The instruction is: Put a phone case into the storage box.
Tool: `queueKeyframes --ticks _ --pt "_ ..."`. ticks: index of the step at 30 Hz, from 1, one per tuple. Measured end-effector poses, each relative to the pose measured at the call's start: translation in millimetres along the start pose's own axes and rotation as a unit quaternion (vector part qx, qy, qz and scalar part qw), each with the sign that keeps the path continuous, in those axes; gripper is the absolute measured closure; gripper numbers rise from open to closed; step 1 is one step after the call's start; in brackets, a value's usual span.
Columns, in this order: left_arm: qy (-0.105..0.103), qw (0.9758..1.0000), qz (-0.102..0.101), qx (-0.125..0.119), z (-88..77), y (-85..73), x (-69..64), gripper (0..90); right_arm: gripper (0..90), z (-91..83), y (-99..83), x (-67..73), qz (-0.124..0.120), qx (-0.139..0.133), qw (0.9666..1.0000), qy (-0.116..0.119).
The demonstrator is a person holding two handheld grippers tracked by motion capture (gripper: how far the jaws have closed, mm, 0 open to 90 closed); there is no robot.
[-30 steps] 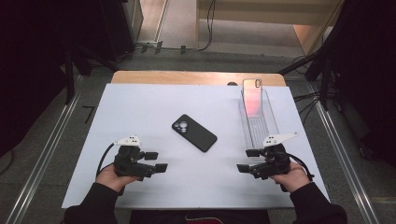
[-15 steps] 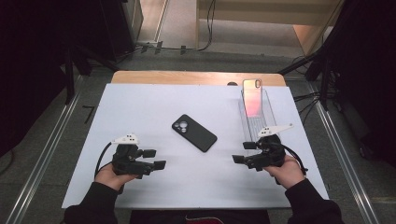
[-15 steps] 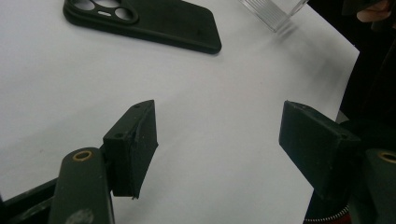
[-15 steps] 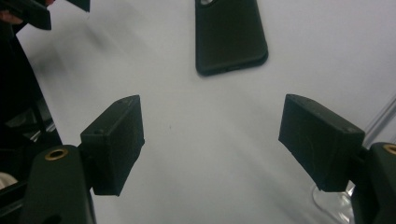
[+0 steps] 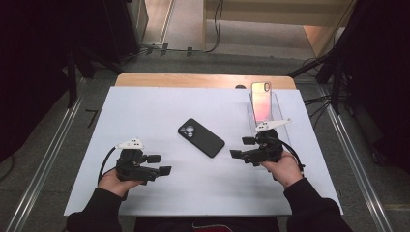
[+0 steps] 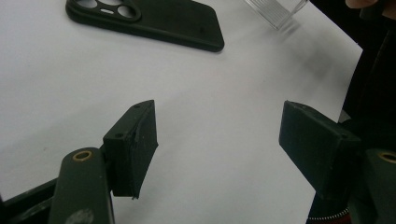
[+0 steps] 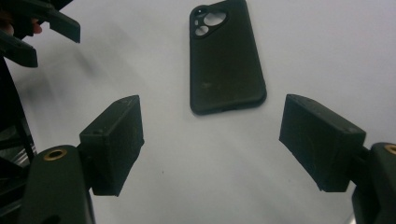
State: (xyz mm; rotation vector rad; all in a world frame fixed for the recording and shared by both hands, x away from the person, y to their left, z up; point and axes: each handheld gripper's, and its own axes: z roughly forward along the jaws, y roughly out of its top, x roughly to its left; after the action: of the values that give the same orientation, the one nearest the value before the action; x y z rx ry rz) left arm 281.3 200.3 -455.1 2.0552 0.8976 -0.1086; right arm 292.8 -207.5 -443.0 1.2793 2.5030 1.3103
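A black phone (image 5: 200, 137) lies camera side up in the middle of the white mat (image 5: 145, 111). My right gripper (image 5: 240, 147) is open, just right of the phone's near end and pointing left at it. In the right gripper view the phone (image 7: 224, 60) lies ahead of my right gripper (image 7: 210, 140), with bare mat between the jaws. My left gripper (image 5: 159, 164) is open and empty at the near left, pointing right. In the left gripper view the phone (image 6: 144, 21) lies farther off, beyond my left gripper (image 6: 219, 140).
A clear stand (image 5: 270, 116) at the back right holds a second phone (image 5: 261, 100) with a pink-orange screen, upright. The wooden table edge (image 5: 193, 79) runs behind the mat. The left gripper (image 7: 42, 28) shows at the top left of the right gripper view.
My right gripper has moved forward and left, closer to the black phone's near end. The left gripper has hardly moved. Both have stayed open.
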Motion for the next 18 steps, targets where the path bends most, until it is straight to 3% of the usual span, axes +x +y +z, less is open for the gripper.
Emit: queueKeyframes --ticks 4,18 --pt "0.001 1.0 0.001 0.001 -0.1 -0.4 0.3 28.0 19.1 8.2 6.8 0.3 0.001 0.003 1.0 0.005" --pt "0.003 1.0 0.003 0.003 -0.2 -0.8 1.2 28.0 19.1 36.2 31.8 -5.1 -0.007 0.003 0.9999 -0.014"
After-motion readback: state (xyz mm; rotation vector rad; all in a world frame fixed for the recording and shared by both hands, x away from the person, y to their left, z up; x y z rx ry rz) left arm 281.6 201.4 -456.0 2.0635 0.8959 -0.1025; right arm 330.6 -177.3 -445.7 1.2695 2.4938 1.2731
